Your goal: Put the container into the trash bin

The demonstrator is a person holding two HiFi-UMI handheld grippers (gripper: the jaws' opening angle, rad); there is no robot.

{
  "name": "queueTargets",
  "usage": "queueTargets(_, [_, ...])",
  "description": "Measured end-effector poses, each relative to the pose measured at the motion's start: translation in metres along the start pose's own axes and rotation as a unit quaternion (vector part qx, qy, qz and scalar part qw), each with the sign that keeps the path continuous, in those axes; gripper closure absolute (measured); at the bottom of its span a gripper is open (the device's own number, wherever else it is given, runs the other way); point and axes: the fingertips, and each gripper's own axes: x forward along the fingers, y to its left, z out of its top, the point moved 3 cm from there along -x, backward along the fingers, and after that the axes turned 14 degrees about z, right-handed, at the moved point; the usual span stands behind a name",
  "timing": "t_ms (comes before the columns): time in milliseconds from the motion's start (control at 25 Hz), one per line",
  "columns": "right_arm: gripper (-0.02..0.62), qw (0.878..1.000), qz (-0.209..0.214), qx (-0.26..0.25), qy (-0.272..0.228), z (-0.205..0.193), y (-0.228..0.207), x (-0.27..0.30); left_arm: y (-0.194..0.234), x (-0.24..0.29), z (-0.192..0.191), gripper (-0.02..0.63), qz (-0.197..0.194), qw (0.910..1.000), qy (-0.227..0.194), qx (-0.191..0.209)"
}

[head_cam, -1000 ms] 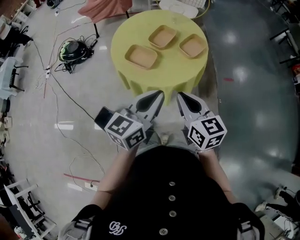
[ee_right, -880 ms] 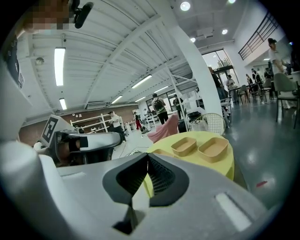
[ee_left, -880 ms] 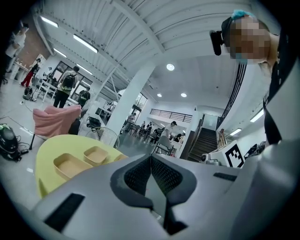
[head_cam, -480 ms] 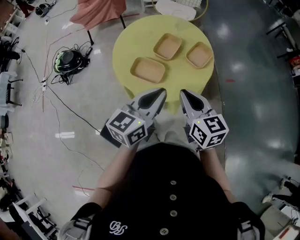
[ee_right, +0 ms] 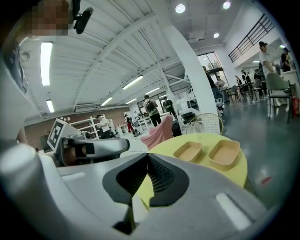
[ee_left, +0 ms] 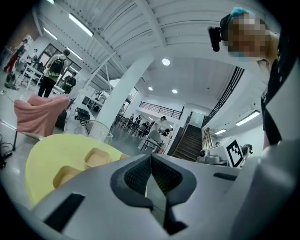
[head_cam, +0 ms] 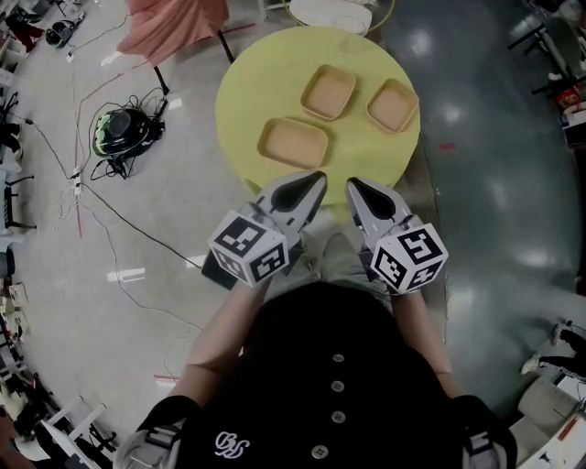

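both are empty, jaws together: left gripper (head_cam: pixel 316 179), right gripper (head_cam: pixel 352 185). three containers sit on the yellow tabletop (head_cam: pixel 252 73) ahead. the nearest container (head_cam: pixel 293 144) lies just beyond the left gripper's tip, long axis across the view, so the left looks nearer. a wire bin (head_cam: pixel 331 14) stands past the far edge.

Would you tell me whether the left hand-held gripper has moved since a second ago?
Yes. The left hand-held gripper has advanced toward the yellow table; in the head view its tip now overlaps the table's near edge.
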Motion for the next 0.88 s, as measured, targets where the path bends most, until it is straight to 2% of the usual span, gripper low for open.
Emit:
queueTargets(80, [0.592,1.000,0.016,0.002,-0.010,0.003,0.002,-0.001,0.000,0.003,0.000,0.594,-0.003,1.0000,0.001,-0.004])
queueTargets(400, [0.592,0.999,0.029,-0.003,-0.014,0.015,-0.021,-0.013,-0.011,0.026,-0.002,0.594,0.001,1.0000,0.005,-0.007])
queueTargets(880, [0.591,1.000,0.009,-0.020,0.004,0.031,-0.080,-0.024,-0.015,0.066,-0.008,0.594,0.025,0.9994,0.018,-0.017])
